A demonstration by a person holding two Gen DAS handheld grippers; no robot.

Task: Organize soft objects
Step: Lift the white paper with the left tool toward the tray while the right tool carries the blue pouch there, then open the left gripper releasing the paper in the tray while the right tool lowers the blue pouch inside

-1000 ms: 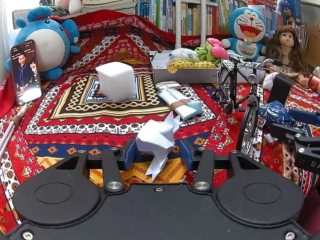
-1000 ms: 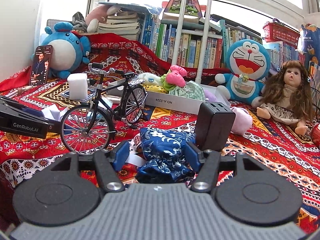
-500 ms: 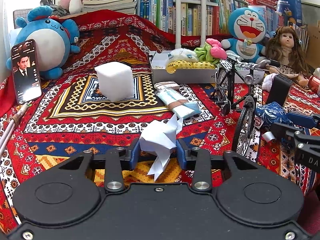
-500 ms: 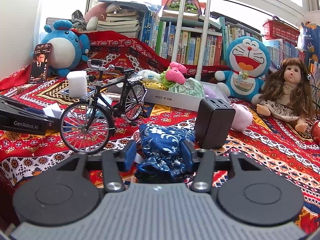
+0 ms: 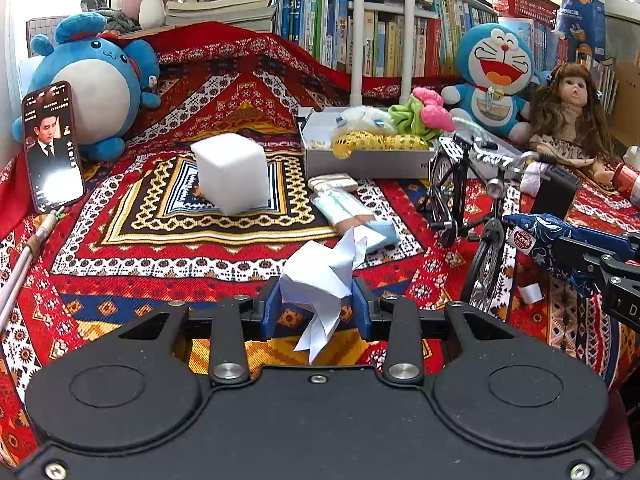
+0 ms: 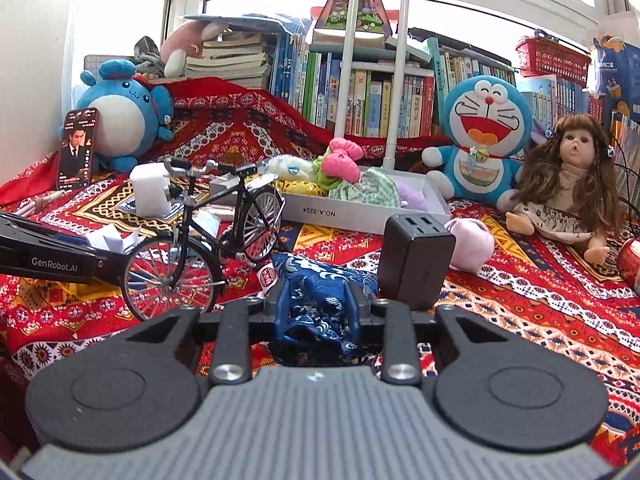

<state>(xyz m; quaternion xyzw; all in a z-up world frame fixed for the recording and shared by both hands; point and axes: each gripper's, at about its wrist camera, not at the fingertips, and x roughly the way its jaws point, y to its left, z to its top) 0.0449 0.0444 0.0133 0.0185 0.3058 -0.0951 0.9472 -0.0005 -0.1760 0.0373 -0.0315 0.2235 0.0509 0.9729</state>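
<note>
A crumpled white paper tissue [image 5: 320, 280] sits between the blue pads of my left gripper [image 5: 317, 304], which is shut on it just above the patterned cloth. My right gripper [image 6: 316, 300] is shut on a dark blue patterned cloth pouch [image 6: 320, 280] with a round red-and-white tag. The left wrist view shows that pouch [image 5: 536, 228] at the right edge, beyond the bicycle. A white tray [image 6: 340, 212] behind holds several soft pieces, pink, green and yellow.
A model bicycle [image 6: 208, 240] stands between the two grippers. A black charger block [image 6: 416, 264] and a pink soft ball [image 6: 472, 248] lie just beyond the pouch. A white foam cube [image 5: 232, 172], a wrapped packet [image 5: 352, 212], a propped phone [image 5: 52, 148], plush toys and a doll [image 6: 568, 184] ring the cloth.
My right gripper's jaws have come together onto the blue pouch and squeezed it narrow. The left jaws have tightened a little on the white tissue. Neither hand has shifted.
</note>
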